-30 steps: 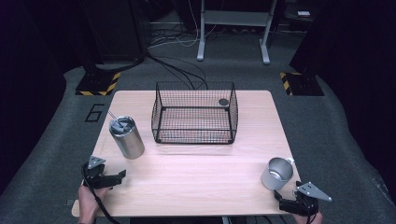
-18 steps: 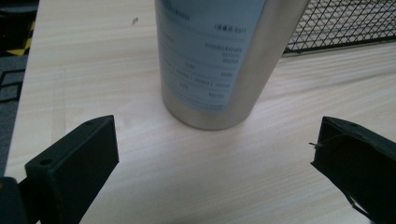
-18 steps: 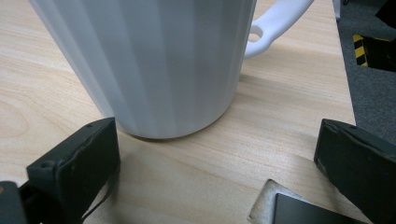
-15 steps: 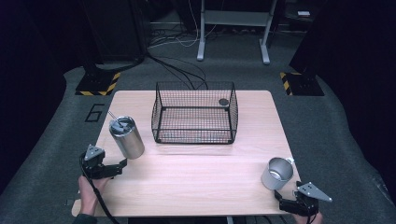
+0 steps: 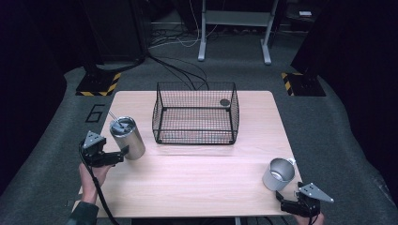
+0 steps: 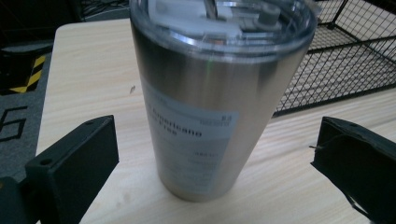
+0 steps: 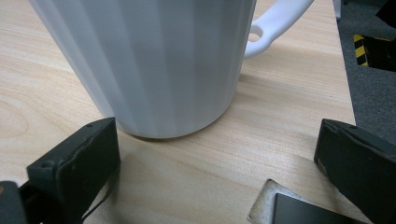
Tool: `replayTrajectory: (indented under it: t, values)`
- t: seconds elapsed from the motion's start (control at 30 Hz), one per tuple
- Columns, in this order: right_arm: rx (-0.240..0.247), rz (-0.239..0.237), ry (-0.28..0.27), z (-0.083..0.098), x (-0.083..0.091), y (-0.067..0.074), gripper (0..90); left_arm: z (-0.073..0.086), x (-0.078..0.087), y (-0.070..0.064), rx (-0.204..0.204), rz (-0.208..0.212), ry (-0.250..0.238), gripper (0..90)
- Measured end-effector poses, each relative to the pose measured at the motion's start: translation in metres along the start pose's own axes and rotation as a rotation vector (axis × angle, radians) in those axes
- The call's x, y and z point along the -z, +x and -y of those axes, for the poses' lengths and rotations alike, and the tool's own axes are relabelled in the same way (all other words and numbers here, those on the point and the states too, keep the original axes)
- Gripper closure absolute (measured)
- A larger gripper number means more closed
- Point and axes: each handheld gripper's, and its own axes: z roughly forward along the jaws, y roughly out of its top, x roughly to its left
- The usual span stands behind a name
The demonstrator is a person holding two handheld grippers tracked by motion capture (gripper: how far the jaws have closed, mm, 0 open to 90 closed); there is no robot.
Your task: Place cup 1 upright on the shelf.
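Note:
A steel tumbler (image 5: 127, 137) with a clear lid and a straw stands upright at the table's left side. My left gripper (image 5: 119, 155) is open just in front of it, its jaws pointing at the tumbler's base. In the left gripper view the tumbler (image 6: 210, 102) stands between and slightly beyond the two spread jaws, untouched. A pale mug (image 5: 278, 173) stands near the front right corner. My right gripper (image 5: 284, 202) is open just in front of it. Seen along the right gripper's jaws, the mug (image 7: 144, 60) stands close ahead with its handle to the right.
A black wire basket (image 5: 195, 112) stands at the middle back of the wooden table (image 5: 197, 183), with a small dark round thing (image 5: 225, 101) at its far right corner. Cables and stand legs lie on the floor behind.
My left gripper has moved forward and to the right, up to the tumbler. The right gripper and the mug have stayed in place.

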Motion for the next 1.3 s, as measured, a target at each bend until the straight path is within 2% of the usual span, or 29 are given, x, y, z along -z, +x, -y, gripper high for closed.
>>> replayTrajectory:
  t: [0.13,0.3,0.6,0.73,0.9,1.0,1.13,1.3]
  values:
    - [0.003,-0.005,0.005,0.0,0.0,0.0,0.0,-0.008,-0.002,-0.001,0.0,0.0,-0.017,0.0]
    - [0.004,-0.004,0.004,0.0,0.0,0.0,0.0,-0.019,-0.006,-0.004,-0.021,-0.013,-0.035,0.0]
    - [-0.001,0.001,0.006,0.0,0.0,0.0,0.0,-0.033,-0.021,-0.003,-0.044,-0.009,-0.013,0.0]
    - [0.0,0.0,0.006,0.0,0.0,0.0,0.0,-0.036,-0.029,-0.002,-0.032,-0.006,-0.02,0.0]
    - [0.0,0.004,0.0,0.0,0.0,0.0,0.0,-0.036,-0.037,-0.004,-0.043,-0.022,-0.012,0.8]
    - [0.001,0.004,0.0,0.0,0.0,0.0,0.0,-0.034,-0.041,-0.004,-0.034,-0.029,-0.028,2.4]
    - [0.0,0.003,-0.006,0.0,0.0,0.0,0.0,-0.032,-0.044,-0.005,-0.02,-0.028,-0.04,2.8]
    - [0.001,0.0,0.0,0.0,0.0,0.0,0.0,-0.031,-0.045,-0.005,-0.025,-0.037,-0.051,3.7]
